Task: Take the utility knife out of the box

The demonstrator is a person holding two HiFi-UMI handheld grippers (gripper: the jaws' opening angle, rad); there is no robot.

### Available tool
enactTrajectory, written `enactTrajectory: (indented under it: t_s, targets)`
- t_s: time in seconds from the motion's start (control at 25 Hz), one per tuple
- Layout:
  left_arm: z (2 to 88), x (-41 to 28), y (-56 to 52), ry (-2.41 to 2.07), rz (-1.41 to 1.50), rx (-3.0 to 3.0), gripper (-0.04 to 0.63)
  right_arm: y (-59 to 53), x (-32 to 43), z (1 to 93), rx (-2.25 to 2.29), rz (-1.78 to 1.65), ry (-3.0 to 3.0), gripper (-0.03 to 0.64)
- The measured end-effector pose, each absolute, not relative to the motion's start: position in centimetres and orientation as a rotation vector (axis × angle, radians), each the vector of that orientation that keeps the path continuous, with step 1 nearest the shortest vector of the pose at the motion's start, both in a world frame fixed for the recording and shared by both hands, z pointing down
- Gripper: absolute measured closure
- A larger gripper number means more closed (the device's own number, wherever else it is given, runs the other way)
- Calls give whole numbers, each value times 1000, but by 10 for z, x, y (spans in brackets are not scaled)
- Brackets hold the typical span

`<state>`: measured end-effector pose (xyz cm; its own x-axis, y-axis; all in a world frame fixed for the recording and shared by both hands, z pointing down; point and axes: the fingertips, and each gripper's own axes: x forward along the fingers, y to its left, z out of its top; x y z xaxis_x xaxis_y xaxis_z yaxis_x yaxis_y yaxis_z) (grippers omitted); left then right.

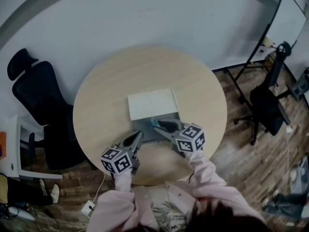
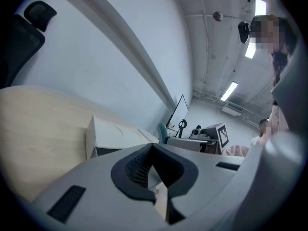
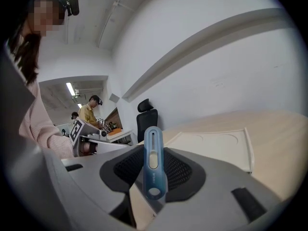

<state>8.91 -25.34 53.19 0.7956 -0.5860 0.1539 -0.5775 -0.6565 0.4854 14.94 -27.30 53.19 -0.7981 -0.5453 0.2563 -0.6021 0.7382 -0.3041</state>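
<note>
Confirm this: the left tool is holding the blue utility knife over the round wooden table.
Not the left. The right tool holds the blue utility knife over the round wooden table; the right gripper view shows it clamped between that tool's jaws.

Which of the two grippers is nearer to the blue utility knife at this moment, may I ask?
Right. The right gripper is shut on the utility knife, holding it over the open box. The left gripper sits at the box's front-left corner, apart from the knife.
</note>
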Motion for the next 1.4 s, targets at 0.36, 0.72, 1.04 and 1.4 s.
enactTrajectory:
  t_s: [0.36,0.72,1.04,1.4]
  targets:
    - [523,89,-248,-854,-31,2501,595,-269,152,516,984,595,-2864,472]
    - [510,92,-243,-852,-49,2564,595,-261,154,498,1038,578,-2913,472]
    - [500,94,-240,-846,-59,2606,595,-256,154,484,1054,531,-2947,472]
    - [492,95,-238,-848,-69,2635,595,-250,154,477,1033,478,-2971,472]
